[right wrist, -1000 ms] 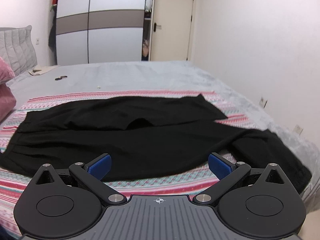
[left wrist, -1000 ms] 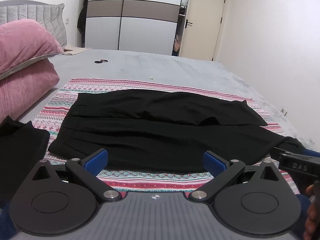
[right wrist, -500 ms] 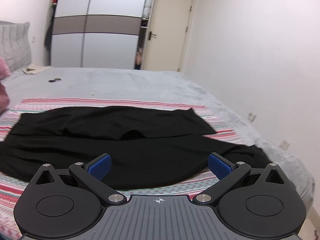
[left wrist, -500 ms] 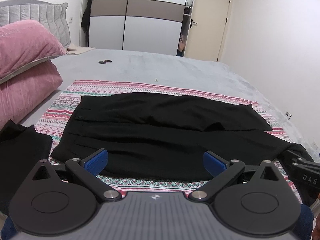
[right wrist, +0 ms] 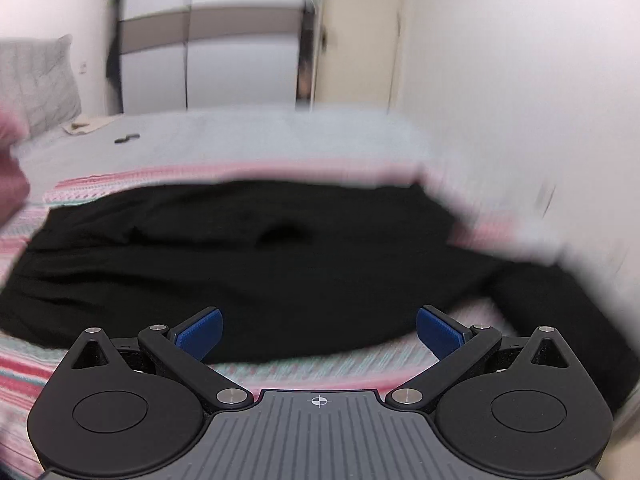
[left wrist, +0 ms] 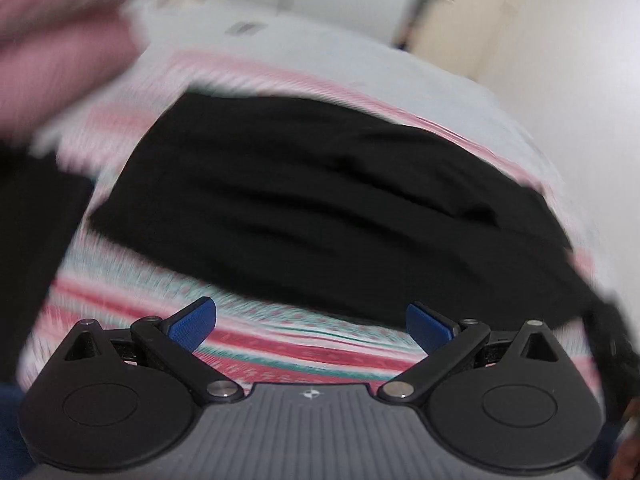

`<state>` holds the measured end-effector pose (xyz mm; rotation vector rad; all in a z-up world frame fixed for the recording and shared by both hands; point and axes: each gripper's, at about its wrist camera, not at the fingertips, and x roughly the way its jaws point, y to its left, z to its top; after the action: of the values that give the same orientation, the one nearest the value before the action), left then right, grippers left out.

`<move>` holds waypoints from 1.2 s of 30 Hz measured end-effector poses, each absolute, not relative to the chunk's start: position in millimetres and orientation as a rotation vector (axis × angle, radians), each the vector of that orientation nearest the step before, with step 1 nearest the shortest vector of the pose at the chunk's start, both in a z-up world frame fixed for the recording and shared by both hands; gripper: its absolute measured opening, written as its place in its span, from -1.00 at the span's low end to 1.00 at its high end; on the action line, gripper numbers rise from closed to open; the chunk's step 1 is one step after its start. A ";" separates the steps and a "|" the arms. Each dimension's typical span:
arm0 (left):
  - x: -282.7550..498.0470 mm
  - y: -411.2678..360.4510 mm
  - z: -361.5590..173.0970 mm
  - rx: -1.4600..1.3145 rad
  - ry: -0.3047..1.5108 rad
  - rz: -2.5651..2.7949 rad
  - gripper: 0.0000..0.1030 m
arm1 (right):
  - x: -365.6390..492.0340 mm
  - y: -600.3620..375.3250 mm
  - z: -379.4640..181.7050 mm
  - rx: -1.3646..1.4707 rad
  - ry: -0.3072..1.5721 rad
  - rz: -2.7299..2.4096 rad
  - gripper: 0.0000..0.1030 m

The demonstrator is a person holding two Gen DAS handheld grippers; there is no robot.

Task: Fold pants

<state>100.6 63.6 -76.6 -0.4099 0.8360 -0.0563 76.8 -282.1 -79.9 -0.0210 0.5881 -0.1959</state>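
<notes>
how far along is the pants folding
Done: the black pants lie spread on the striped blanket, one leg over the other. In hand: nothing; the left hand-held gripper and right hand-held gripper are open and empty. Left: the remaining folds.

This is a bedroom in a home. A wide bed (right wrist: 248, 140) under a grey cover fills most of the right wrist view, with a grey quilted headboard (right wrist: 38, 80) at its left end, pink pillows (left wrist: 60, 28) beside it, and a pink patterned striped blanket (right wrist: 120, 178) spread across the mattress. Behind the bed stands a tall wardrobe (right wrist: 224, 40) with white sliding doors and a brown band, next to a cream door (right wrist: 356, 32) and plain white walls (right wrist: 500, 60).
</notes>
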 end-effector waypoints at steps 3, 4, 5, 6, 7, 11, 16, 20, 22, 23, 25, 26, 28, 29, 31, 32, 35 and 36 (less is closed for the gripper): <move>116.4 108.6 -89.3 -0.562 0.858 0.001 1.00 | 99.0 -365.2 -79.9 0.326 0.624 -0.256 1.00; 121.9 121.0 -90.3 -0.589 0.848 0.025 1.00 | 103.8 -387.9 -76.4 0.396 0.596 -0.291 1.00; 128.4 132.9 -91.2 -0.615 0.839 0.058 1.00 | 111.8 -410.5 -73.4 0.458 0.581 -0.313 1.00; 134.8 141.7 -91.9 -0.647 0.836 0.075 1.00 | 120.4 -429.9 -71.7 0.508 0.577 -0.336 1.00; 139.9 147.2 -93.8 -0.668 0.834 0.095 1.00 | 132.2 -454.1 -71.7 0.568 0.570 -0.368 0.98; 159.4 157.2 -111.7 -0.687 0.887 0.216 0.83 | 167.6 -526.4 -91.3 0.785 0.584 -0.500 0.56; 184.0 162.0 -138.7 -0.659 0.904 0.307 0.32 | 210.9 -574.4 -132.0 0.937 0.580 -0.551 0.12; 192.5 162.4 -156.1 -0.687 0.885 0.309 -0.66 | 231.4 -580.0 -144.9 0.885 0.548 -0.553 -0.92; 181.1 162.6 -151.1 -0.673 0.837 0.349 -0.66 | 235.7 -583.6 -143.1 0.898 0.501 -0.509 -0.92; 174.5 165.2 -142.4 -0.662 0.792 0.368 -0.66 | 230.6 -581.7 -136.3 0.895 0.452 -0.481 -0.92; 163.3 170.0 -122.4 -0.622 0.704 0.396 -0.66 | 218.3 -569.2 -105.1 0.809 0.314 -0.407 -0.92; 157.4 172.1 -111.5 -0.582 0.660 0.418 -0.66 | 208.5 -555.6 -85.3 0.719 0.234 -0.367 -0.92; 151.8 176.2 -101.1 -0.530 0.630 0.449 -0.66 | 191.1 -520.1 -56.3 0.493 0.108 -0.309 -0.92; 151.6 178.0 -102.7 -0.516 0.642 0.451 -0.66 | 185.1 -499.7 -48.1 0.368 0.068 -0.293 -0.92; 156.4 177.1 -111.0 -0.519 0.686 0.405 -0.66 | 191.5 -474.7 -48.9 0.256 0.160 -0.257 -0.92; 157.8 174.5 -114.4 -0.546 0.706 0.371 -0.66 | 200.4 -468.4 -57.3 0.246 0.259 -0.236 -0.92; 159.8 161.0 -111.5 -0.516 0.714 0.308 -0.63 | 226.4 -443.0 -93.8 0.112 0.561 -0.285 -0.91; 161.1 155.9 -109.3 -0.498 0.714 0.301 -0.57 | 231.0 -433.3 -104.1 0.056 0.618 -0.287 -0.91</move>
<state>161.1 155.9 -109.3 -0.4977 0.7139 0.3014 231.0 -433.3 -104.1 0.0564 0.6176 -0.2875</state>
